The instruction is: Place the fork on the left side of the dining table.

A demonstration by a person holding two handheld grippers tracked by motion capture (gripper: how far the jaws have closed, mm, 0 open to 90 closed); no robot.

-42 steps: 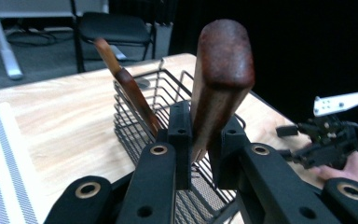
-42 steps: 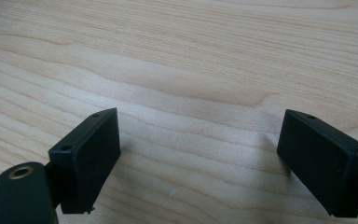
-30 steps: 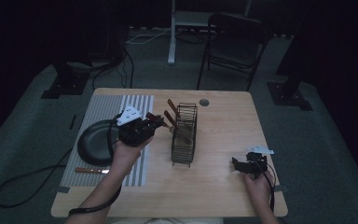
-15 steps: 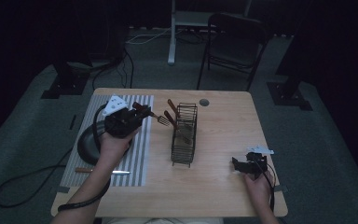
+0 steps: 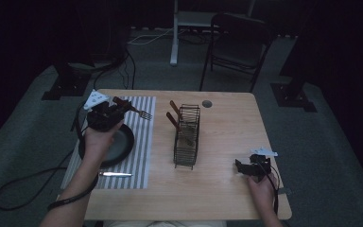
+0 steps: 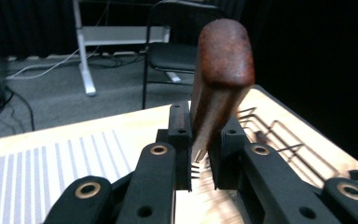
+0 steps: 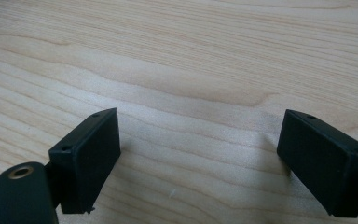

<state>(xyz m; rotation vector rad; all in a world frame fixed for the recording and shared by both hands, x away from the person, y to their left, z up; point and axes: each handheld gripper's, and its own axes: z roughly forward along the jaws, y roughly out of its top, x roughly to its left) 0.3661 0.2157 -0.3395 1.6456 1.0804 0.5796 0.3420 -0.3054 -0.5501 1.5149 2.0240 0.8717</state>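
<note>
Wooden table under dim light; our left gripper clamps a fork above the plate, likely placing it next. Right gripper rests wide, empty.

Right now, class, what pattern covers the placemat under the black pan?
Grey-and-white stripes on the placemat, clearest in the high view.

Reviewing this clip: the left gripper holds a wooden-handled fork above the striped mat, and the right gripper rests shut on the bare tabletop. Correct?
Not quite. The right gripper is open: the right gripper view shows its jaws spread apart over the bare light wooden table. The left gripper does hold the wooden-handled fork above the grey-and-white striped mat.
</note>
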